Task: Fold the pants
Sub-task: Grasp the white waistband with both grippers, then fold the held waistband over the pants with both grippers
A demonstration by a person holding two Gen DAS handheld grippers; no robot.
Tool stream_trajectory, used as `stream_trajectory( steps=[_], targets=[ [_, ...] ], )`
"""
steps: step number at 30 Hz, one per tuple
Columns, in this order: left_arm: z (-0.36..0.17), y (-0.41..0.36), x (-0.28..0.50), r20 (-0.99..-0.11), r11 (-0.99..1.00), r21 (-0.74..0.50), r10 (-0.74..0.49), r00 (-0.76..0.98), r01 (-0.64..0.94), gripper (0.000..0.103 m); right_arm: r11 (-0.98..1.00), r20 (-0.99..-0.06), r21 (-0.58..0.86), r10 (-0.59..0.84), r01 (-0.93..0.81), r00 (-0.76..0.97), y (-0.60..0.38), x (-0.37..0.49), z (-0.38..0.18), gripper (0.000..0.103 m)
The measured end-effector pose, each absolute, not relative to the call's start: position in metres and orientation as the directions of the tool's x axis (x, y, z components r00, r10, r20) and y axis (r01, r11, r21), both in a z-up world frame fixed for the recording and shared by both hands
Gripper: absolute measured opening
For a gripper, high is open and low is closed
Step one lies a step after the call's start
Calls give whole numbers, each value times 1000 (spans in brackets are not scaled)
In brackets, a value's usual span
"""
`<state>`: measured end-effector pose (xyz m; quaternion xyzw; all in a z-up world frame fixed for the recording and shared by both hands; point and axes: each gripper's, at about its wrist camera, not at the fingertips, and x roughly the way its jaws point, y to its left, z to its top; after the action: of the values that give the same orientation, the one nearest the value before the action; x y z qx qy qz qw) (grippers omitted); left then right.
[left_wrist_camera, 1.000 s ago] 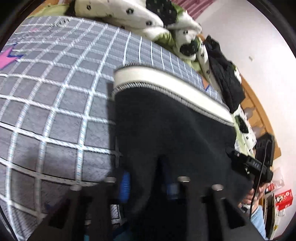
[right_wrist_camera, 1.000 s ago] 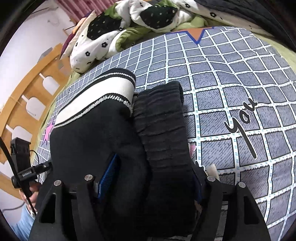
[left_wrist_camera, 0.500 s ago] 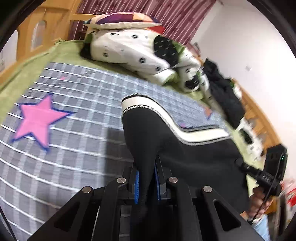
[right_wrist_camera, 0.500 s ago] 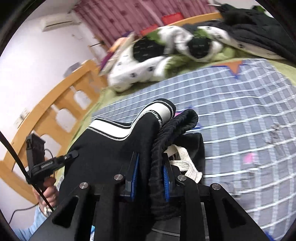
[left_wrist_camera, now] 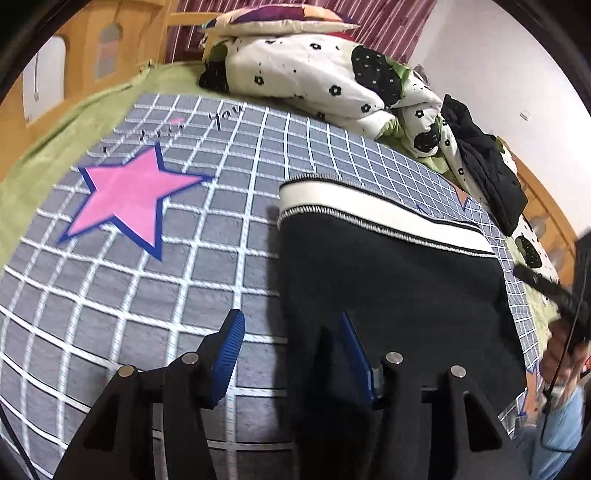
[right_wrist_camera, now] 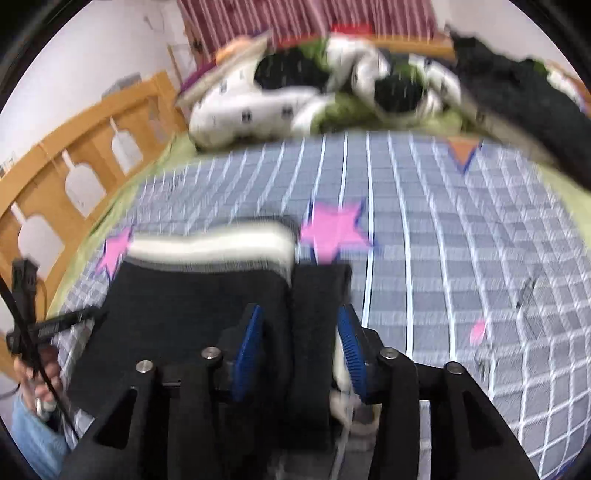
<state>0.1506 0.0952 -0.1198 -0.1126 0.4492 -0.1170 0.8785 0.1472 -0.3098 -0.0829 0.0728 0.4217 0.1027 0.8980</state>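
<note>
The black pants (left_wrist_camera: pixel 388 288) with a white side stripe (left_wrist_camera: pixel 369 210) lie folded flat on the grey checked bedspread (left_wrist_camera: pixel 110 295). My left gripper (left_wrist_camera: pixel 290 321) hovers over their left edge. Its jaws are opening, the fabric edge lies between them, and neither blue pad (left_wrist_camera: pixel 231 350) presses on it. The right wrist view is blurred. There the pants (right_wrist_camera: pixel 184 295) stretch to the left, and my right gripper (right_wrist_camera: pixel 299 312) straddles the ribbed black waistband (right_wrist_camera: pixel 314 295). Its jaws are opening too, with the fabric loose between the pads.
A white flowered quilt (left_wrist_camera: pixel 314 70) and a pillow (left_wrist_camera: pixel 280 24) are heaped at the head of the bed. A black jacket (left_wrist_camera: pixel 484 173) lies at the right. A wooden rail (right_wrist_camera: pixel 74 166) runs along the side. A hand (left_wrist_camera: pixel 565 350) holds the other gripper.
Half a second ago both grippers were shut on the pants and held them up off the bed. Now both pairs of jaws have parted and the pants lie flat on the bedspread.
</note>
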Motion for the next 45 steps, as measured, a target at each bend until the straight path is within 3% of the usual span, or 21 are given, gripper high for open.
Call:
stream_trajectory(
  steps=[3,6,8,11,15,17,20,24,27,29,31,45],
  targets=[
    [-114,99,153,-759,947,-310,-301,577,87,51,963,-772,233,269,-136,575,-291,181,-93,45],
    [-108,101,151,-756,947,-309,-299,582,85,51,987,-849,141,163,-83,503,-274,209,-126,28],
    [-103,102,145,-756,955,-282,-282,590,94,51,984,-822,132,178,-122,541,-274,200,-118,14],
    [-96,103,138,-741,955,-273,-288,606,121,51,951,-730,261,308,-169,609,-304,173,-81,14],
    [-91,87,139,-687,919,-356,-380,619,170,51,981,-795,171,194,-94,575,-319,178,-104,18],
    [-88,69,144,-690,926,-326,-369,623,188,51,979,-813,196,193,-53,550,-323,186,-124,23],
    [-77,43,152,-673,930,-275,-367,642,243,51,977,-802,209,198,-46,563,-327,181,-104,26],
    [-63,3,183,-662,939,-197,-339,668,281,51,979,-709,181,194,-91,678,-309,166,-62,28],
    [-80,-12,207,-677,944,-207,-329,658,258,51,975,-722,179,220,-130,656,-289,183,-78,28],
    [-109,-19,225,-748,966,-162,-253,613,201,50,981,-775,167,194,-101,601,-284,196,-104,25],
    [-129,-19,231,-773,969,-160,-243,586,191,48,990,-748,112,141,-87,648,-284,199,-130,25],
    [-133,-30,221,-739,978,-84,-188,647,189,49,984,-706,139,176,-109,686,-290,206,-141,25]
  ],
)
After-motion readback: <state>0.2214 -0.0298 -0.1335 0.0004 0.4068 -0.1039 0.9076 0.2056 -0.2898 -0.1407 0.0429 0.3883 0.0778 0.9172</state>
